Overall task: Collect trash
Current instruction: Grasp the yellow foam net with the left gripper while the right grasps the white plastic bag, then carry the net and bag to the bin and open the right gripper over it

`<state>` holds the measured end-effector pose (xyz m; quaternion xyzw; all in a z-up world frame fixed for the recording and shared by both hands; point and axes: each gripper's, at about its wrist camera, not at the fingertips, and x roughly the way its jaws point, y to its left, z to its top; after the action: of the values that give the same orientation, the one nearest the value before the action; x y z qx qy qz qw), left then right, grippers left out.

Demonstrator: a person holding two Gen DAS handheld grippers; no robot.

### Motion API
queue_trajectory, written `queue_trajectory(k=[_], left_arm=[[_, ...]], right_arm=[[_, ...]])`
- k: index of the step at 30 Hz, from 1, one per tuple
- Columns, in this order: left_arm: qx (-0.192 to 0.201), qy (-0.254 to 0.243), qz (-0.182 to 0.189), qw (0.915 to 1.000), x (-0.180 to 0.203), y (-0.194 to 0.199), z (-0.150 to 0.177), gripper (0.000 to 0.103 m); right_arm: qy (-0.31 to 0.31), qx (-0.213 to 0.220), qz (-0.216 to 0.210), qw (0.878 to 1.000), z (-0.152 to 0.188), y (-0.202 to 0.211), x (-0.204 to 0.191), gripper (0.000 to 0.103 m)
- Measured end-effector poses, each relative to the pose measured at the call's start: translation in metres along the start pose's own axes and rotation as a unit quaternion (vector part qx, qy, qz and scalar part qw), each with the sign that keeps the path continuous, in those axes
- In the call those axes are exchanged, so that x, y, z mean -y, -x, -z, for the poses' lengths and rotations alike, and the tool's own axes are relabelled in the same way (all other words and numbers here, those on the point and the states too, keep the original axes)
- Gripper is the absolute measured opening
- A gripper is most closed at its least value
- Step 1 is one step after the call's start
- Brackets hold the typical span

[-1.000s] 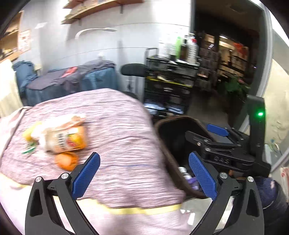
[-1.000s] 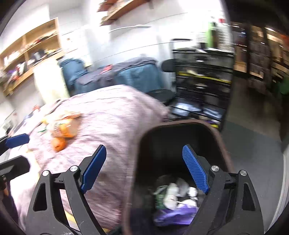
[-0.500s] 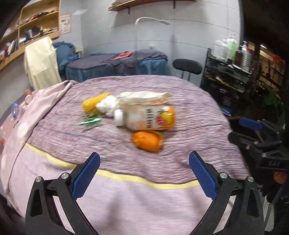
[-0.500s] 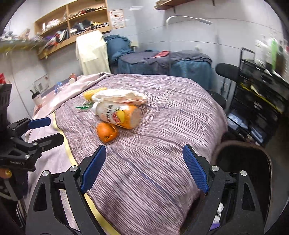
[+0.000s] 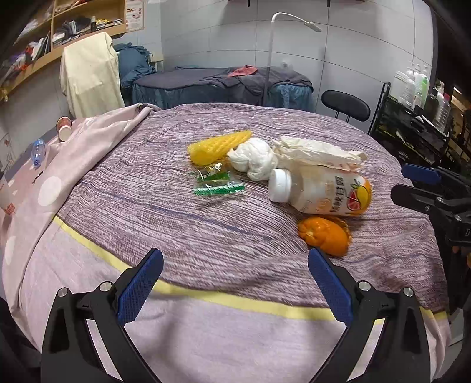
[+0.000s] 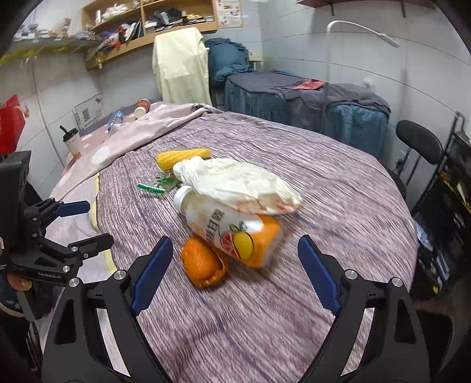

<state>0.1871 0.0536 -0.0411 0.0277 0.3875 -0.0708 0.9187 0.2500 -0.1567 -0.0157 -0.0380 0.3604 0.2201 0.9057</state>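
Where left view shows tissue wad (image 5: 255, 159), right view hides it — red bag (image 6: 11, 123) instead

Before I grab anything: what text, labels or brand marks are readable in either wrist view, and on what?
"CenRoboLAI", roughly; small white print on the left gripper body, right wrist view.
Bottle label: printed characters beside a fruit picture, too blurred to read.
Green wrapper: print too small to read.
Wall poster above the shelf: unreadable.
Sheet with a QR-style square on the left wall: unreadable.
Right gripper: no legible marking.
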Motion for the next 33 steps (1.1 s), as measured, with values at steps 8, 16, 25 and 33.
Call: queue_trajectory(k=[8, 16, 25, 33], left_arm=[[0.004, -0.002, -0.008, 1.0, -0.028, -0.022, -0.036, 0.097], [0.001, -0.038, 0.016, 0.9992, -0.035, -0.061, -0.073, 0.097], [-0.031, -0.093, 0.053, 0.9938, -0.032, -0.112, -0.105, 0.056], [-0.024, -0.066, 0.064, 0.9955, -0.038, -0.104, -0.105, 0.021]], right_arm=[[0.081, -0.01, 0.047, 0.996, -0.032, -0.049, -0.03, 0.074], [0.045, -0.006, 0.035, 0.998, -0.047, -0.067, 0.0, 0.007], [0.013, 0.03, 0.039, 0.999, -0.05, -0.048, 0.018, 0.005], [-0.011, 0.054, 0.033, 0.998, -0.045, -0.029, 0.025, 0.005]])
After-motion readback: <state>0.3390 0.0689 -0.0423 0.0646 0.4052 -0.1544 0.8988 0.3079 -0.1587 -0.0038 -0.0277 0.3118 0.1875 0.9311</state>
